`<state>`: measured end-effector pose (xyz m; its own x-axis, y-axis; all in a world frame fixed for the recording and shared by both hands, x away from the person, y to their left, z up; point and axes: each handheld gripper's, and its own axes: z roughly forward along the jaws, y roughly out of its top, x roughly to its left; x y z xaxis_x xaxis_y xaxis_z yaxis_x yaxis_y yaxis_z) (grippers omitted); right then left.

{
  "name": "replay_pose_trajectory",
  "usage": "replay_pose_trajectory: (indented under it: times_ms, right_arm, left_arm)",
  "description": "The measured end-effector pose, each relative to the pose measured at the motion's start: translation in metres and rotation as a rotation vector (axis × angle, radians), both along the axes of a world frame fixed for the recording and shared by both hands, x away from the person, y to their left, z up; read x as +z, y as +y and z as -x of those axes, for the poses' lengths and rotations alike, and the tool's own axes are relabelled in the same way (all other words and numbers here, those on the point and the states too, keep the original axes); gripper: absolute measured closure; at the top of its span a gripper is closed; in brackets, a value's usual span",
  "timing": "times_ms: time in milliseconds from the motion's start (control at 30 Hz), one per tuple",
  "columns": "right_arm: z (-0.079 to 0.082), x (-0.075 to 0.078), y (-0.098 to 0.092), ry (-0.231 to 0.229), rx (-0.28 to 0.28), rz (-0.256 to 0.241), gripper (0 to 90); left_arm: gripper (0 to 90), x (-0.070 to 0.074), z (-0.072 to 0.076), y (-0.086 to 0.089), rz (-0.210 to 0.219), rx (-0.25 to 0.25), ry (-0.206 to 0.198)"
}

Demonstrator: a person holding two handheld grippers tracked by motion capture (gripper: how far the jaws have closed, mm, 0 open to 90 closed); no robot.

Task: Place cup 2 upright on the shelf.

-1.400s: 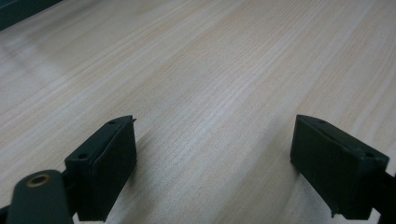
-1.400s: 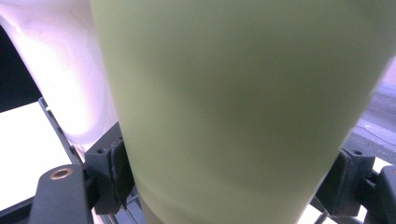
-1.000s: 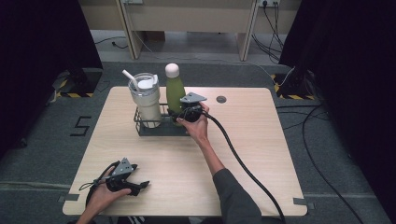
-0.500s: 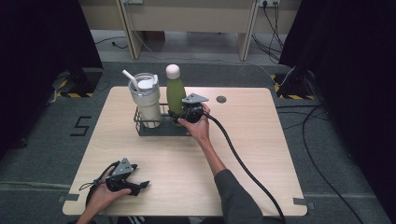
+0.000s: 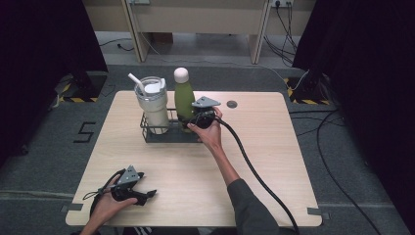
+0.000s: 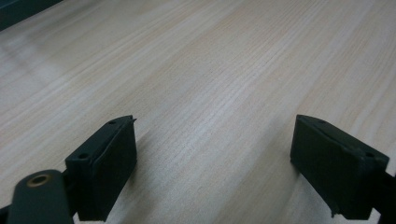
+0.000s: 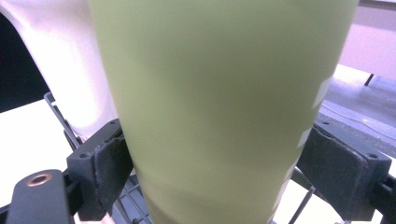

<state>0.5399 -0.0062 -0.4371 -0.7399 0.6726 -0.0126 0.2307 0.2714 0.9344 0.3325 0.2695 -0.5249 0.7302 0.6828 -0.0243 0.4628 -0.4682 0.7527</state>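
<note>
A green bottle (image 5: 184,100) with a pale cap stands upright in a black wire rack (image 5: 161,136) at the table's far middle, next to a white tumbler (image 5: 152,105) with a straw. My right gripper (image 5: 194,120) reaches the bottle's lower body from the right. In the right gripper view the green bottle (image 7: 219,102) sits between the wide-spread jaws of my right gripper (image 7: 215,179), both pads close against its sides, so the gripper is open around it. My left gripper (image 5: 148,195) rests near the table's front left, and its view shows it (image 6: 215,170) open over bare wood.
The rack's wire (image 7: 60,116) and the tumbler's white wall (image 7: 60,60) lie just left of the bottle. A thick black cable (image 5: 254,171) trails from the right gripper across the table to its front edge. A small dark round insert (image 5: 232,104) sits in the table beyond the rack.
</note>
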Motion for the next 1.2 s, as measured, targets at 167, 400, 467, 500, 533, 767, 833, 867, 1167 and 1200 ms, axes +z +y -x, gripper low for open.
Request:
replay_pose_trajectory:
  times_ms: [167,400,467,500,533,767,833,867,1167,1200]
  right_arm:
    - [0.006,0.009,-0.004,-0.013,-0.006,-0.003,14.7]
    - [0.013,0.017,-0.012,-0.023,-0.015,-0.009,14.6]
    - [0.015,0.020,-0.015,-0.026,-0.018,-0.016,14.7]
    - [0.017,0.022,-0.018,-0.025,-0.025,-0.013,14.9]
    - [0.017,0.022,-0.018,-0.025,-0.025,-0.013,14.9]
    - [0.026,0.027,-0.028,-0.027,-0.009,-0.010,14.9]
    - [0.027,0.027,-0.029,-0.029,-0.006,-0.008,14.9]
    - [0.029,0.028,-0.030,-0.031,-0.005,-0.007,14.9]
    - [0.042,0.033,-0.044,-0.036,0.000,-0.007,14.9]
    - [0.042,0.033,-0.044,-0.036,0.000,-0.007,14.9]
  left_arm:
    - [14.0,0.000,0.000,0.000,0.000,0.000,0.000]
    - [14.0,0.000,0.000,0.000,0.001,0.000,-0.001]
    - [14.0,0.000,0.000,0.000,0.001,0.000,-0.001]
    - [14.0,0.000,0.000,0.000,0.000,0.000,-0.001]
    - [14.0,0.000,0.000,0.000,0.000,0.000,-0.001]
    - [14.0,0.000,0.000,0.000,0.000,0.000,-0.003]
    - [14.0,0.000,0.000,0.000,0.001,0.001,-0.004]
    - [14.0,0.000,0.000,0.000,0.001,0.001,-0.004]
    - [14.0,0.000,0.000,0.000,0.003,0.002,-0.002]
    - [14.0,0.000,0.000,0.000,0.003,0.002,-0.002]
